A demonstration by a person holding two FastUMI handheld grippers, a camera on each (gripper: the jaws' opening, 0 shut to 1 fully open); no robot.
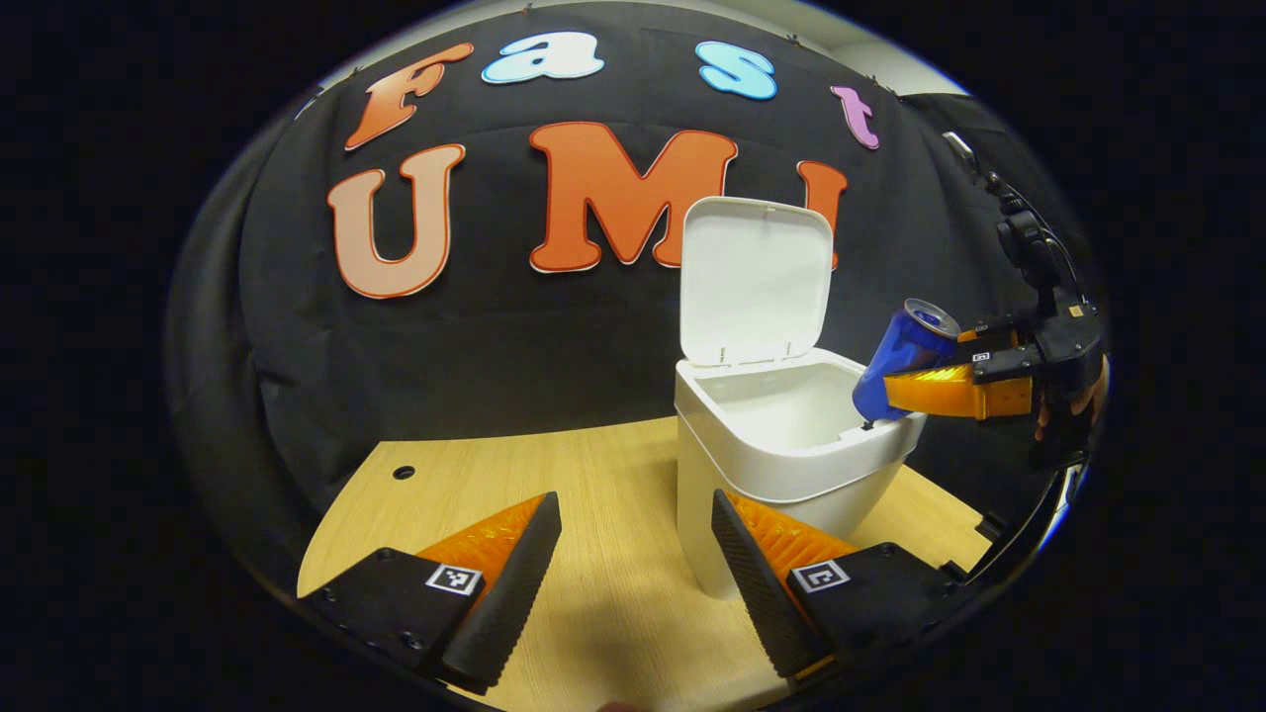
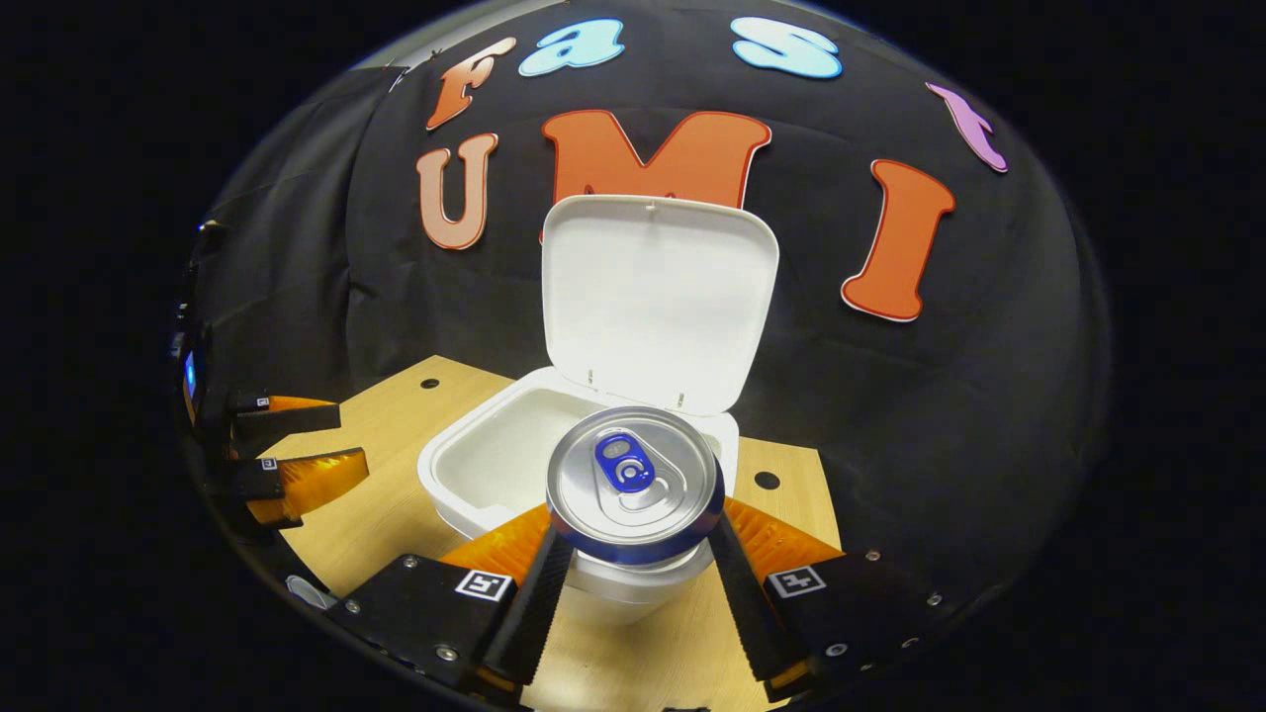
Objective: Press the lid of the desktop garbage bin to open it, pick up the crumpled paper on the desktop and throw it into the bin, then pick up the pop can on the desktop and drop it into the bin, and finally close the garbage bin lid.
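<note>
The white desktop bin (image 1: 781, 465) stands on the wooden table with its lid (image 1: 754, 282) raised upright. In the left gripper view, the right gripper (image 1: 915, 386) is shut on a blue pop can (image 1: 905, 361), tilted over the bin's right rim. My left gripper (image 1: 633, 539) stands open low over the table, in front and to the left of the bin, with nothing between its fingers. In the right gripper view the pop can (image 2: 633, 485) shows its silver top, clamped between both fingers of the right gripper (image 2: 633, 539), above the near edge of the bin (image 2: 495, 465). The lid (image 2: 658, 302) stands behind. The crumpled paper is hidden from me.
The wooden table (image 1: 593, 475) has a small hole (image 1: 404, 472) at its far left and another hole (image 2: 767, 481) right of the bin. In the right gripper view the left gripper (image 2: 341, 443) sits at the far left. Black cloth wall stands close behind the bin.
</note>
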